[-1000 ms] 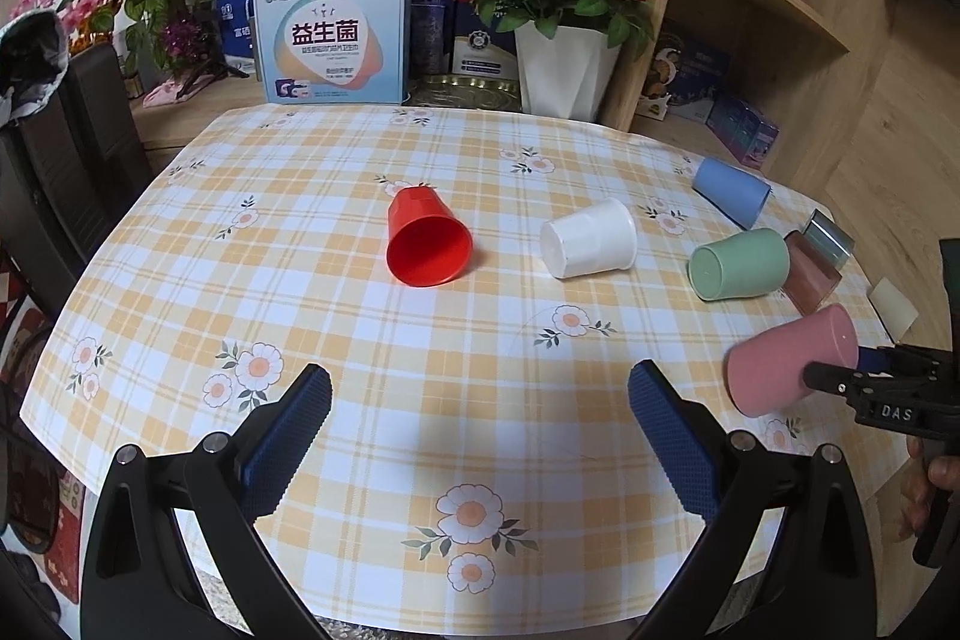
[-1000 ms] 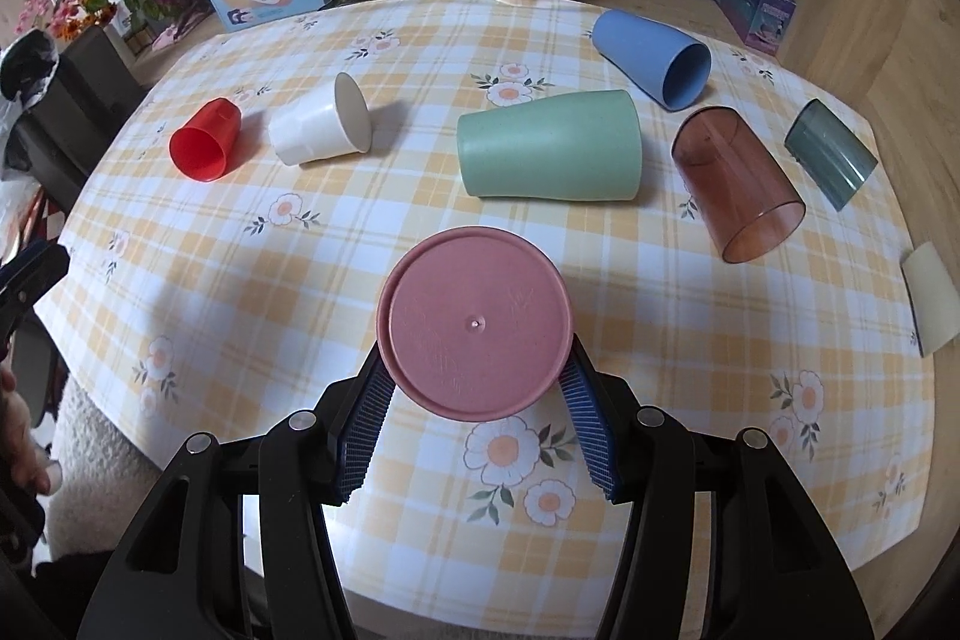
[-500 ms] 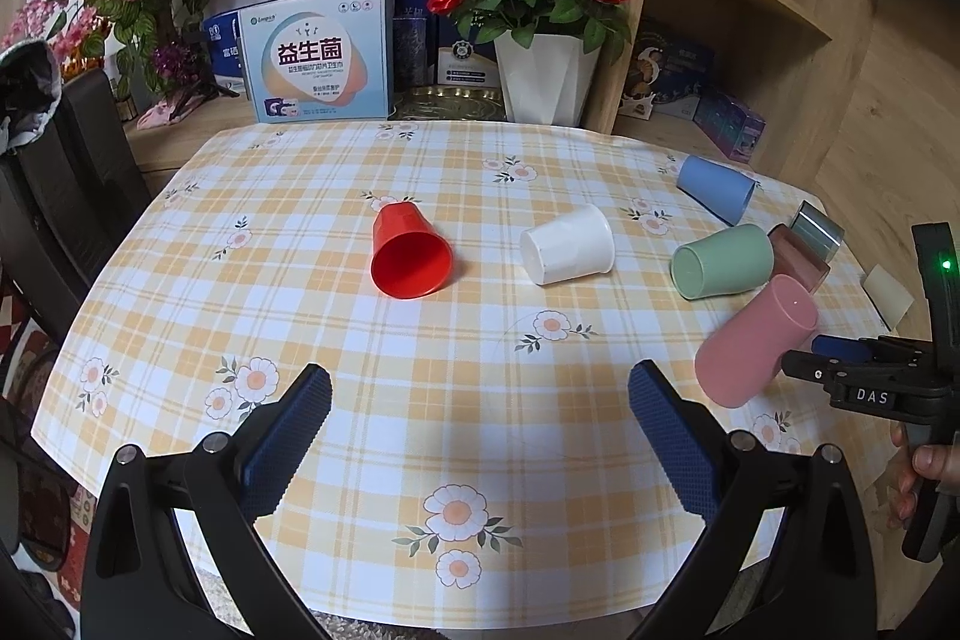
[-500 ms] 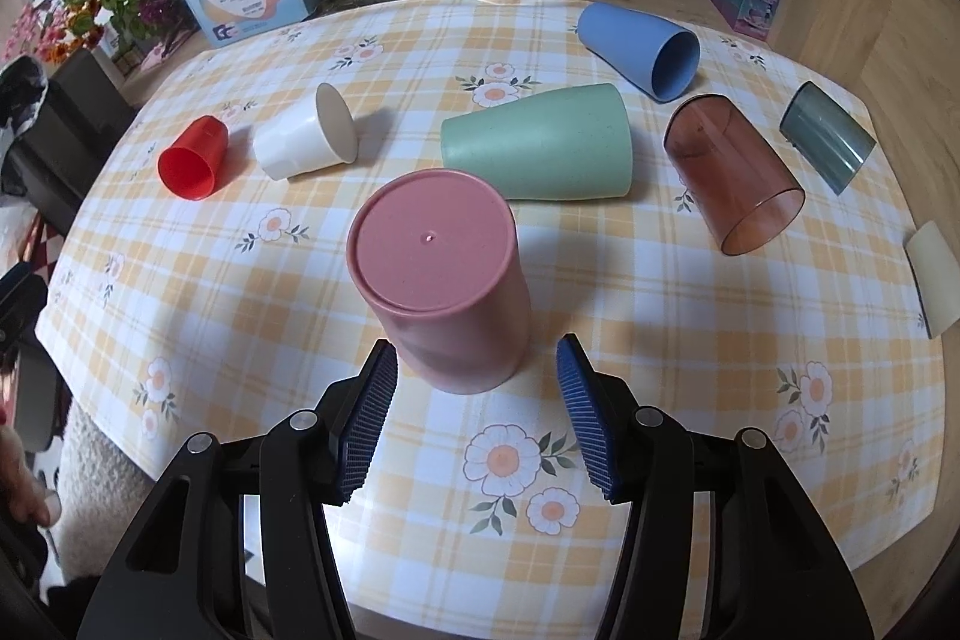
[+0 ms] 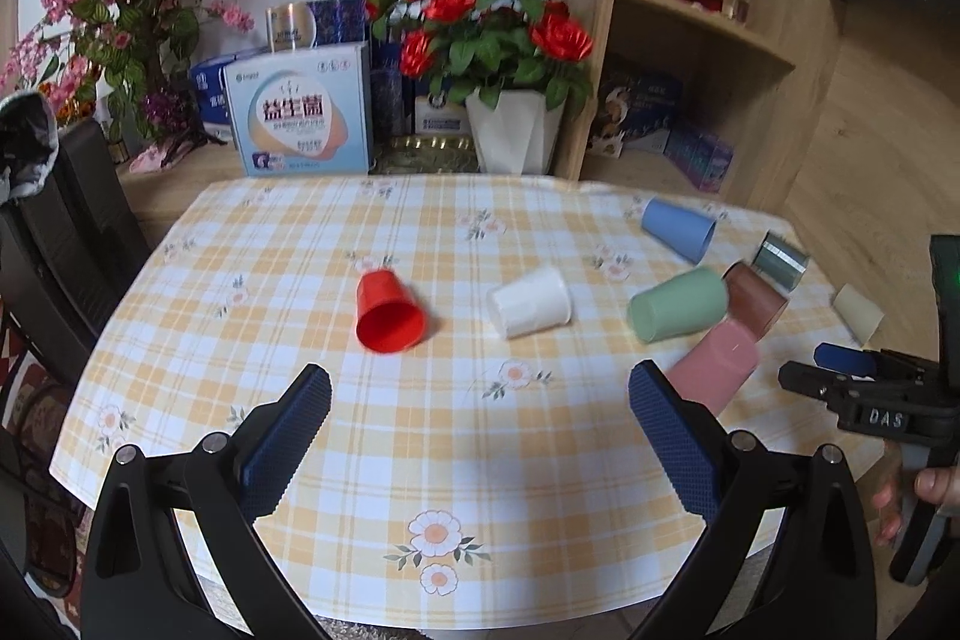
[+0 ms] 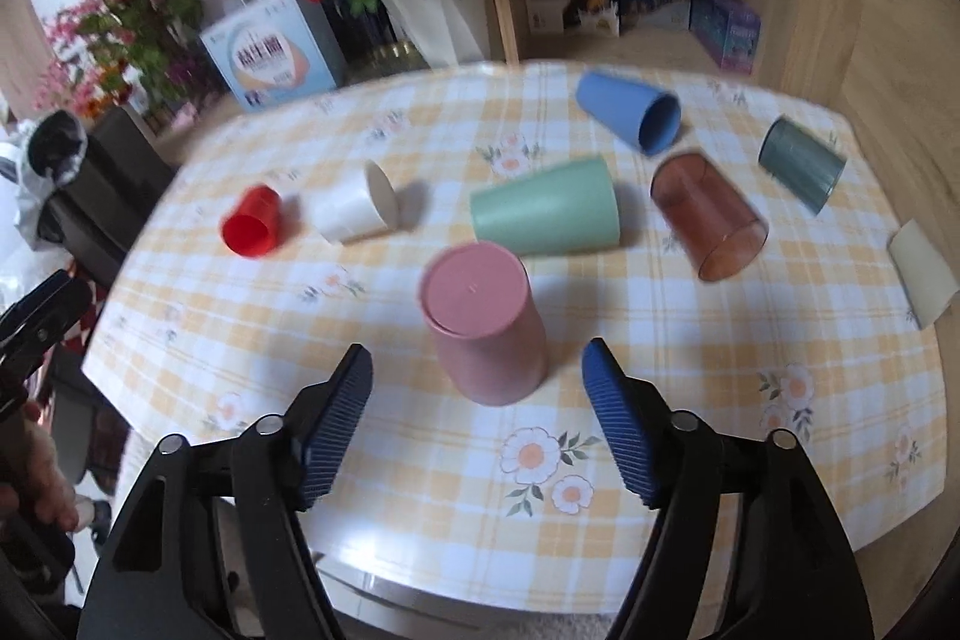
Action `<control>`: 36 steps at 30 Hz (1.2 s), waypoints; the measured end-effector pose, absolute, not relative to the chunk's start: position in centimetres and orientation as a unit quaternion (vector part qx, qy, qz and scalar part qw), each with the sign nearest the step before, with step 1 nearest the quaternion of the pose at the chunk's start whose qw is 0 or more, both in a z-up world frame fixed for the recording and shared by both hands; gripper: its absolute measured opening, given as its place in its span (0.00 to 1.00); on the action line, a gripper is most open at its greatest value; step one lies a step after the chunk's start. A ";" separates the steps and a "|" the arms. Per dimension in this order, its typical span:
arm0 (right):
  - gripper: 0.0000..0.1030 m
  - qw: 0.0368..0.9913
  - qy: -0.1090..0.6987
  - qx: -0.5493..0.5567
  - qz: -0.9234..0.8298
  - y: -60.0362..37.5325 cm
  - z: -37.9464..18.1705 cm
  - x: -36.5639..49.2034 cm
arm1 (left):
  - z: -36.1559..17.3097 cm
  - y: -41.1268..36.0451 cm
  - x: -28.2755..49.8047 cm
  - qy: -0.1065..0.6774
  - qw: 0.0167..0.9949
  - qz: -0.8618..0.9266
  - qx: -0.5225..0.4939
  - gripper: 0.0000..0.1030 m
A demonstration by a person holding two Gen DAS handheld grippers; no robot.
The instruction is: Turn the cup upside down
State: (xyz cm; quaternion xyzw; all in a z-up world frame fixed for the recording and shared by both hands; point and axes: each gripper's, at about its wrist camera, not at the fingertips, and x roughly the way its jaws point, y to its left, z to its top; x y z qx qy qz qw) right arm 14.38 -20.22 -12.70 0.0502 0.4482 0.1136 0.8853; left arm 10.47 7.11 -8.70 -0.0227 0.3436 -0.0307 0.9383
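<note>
Over the checked table (image 6: 690, 400), the right gripper (image 6: 477, 376) reaches forward with its jaws spread wide, either side of the pink cup (image 6: 483, 322), which stands upside down, apparently untouched. The left gripper (image 5: 480, 400) hovers, jaws wide and empty, facing the red cup (image 5: 387, 313).

Green cup (image 6: 545, 208) crowds behind pink cup (image 6: 485, 331).

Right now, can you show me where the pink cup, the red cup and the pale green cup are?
pink cup (image 6: 486, 334), right wrist view, on its side wall below the upturned base.
red cup (image 5: 387, 307), left wrist view, on its side wall.
pale green cup (image 6: 546, 211), right wrist view, mid side wall.
</note>
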 end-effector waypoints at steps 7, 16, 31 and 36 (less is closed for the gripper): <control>0.86 0.911 0.394 0.078 0.097 -20.7 -6.7 10.9 | -3.4 5.3 8.0 0.293 0.955 -0.037 0.037 0.94; 0.86 0.933 0.350 0.058 0.060 -20.2 -0.4 6.8 | 2.3 4.5 4.4 0.245 0.967 -0.064 0.034 0.94; 0.86 0.953 0.297 0.032 0.053 -18.7 4.4 3.4 | 5.2 4.9 1.7 0.212 0.975 -0.070 0.005 0.94; 0.86 0.956 0.286 0.027 0.052 -18.3 4.9 3.1 | 5.3 5.2 1.4 0.206 0.977 -0.055 0.010 0.94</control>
